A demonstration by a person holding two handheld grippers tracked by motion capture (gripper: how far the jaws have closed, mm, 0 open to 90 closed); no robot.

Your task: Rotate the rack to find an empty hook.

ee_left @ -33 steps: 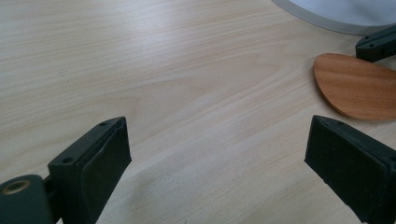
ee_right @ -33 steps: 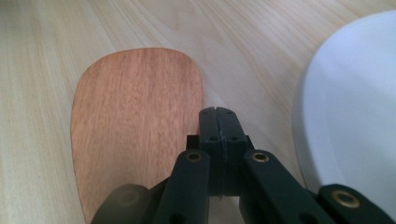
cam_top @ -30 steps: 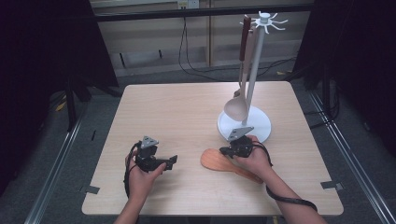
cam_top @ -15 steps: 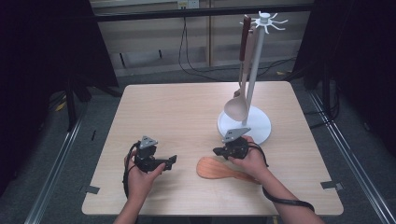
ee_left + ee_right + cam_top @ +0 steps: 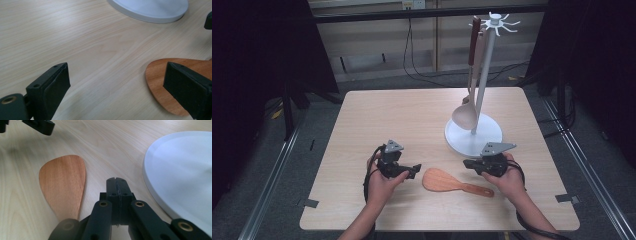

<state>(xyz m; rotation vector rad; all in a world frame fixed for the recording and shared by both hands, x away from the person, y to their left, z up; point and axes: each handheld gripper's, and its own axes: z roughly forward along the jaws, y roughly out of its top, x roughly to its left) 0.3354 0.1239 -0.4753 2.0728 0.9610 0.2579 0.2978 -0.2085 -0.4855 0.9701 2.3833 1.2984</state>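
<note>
A wooden spatula [image 5: 441, 180] lies flat on the table, blade to the left, handle running right [image 5: 479, 190]. My left gripper [image 5: 417, 170] rests just left of the blade, open. In the left gripper view its jaws [image 5: 117, 75] stand wide apart over bare table, and the spatula blade [image 5: 160, 82] lies by the right jaw. My right gripper [image 5: 466, 163] hovers above the handle end, shut on nothing. In the right gripper view its shut jaws [image 5: 117, 185] sit beside the spatula blade [image 5: 63, 182], not touching it.
A white utensil stand [image 5: 473, 136] with a tall pole stands behind my right gripper; a pale ladle [image 5: 464, 115] and a brown-handled utensil [image 5: 474, 37] hang from it. Its round base [image 5: 180, 170] lies close to the right jaws. The table edge [image 5: 437, 225] is near.
My right gripper has drawn back to the right, off the spatula. The spatula slid slightly toward the front edge and now lies free. My left gripper has not moved.
</note>
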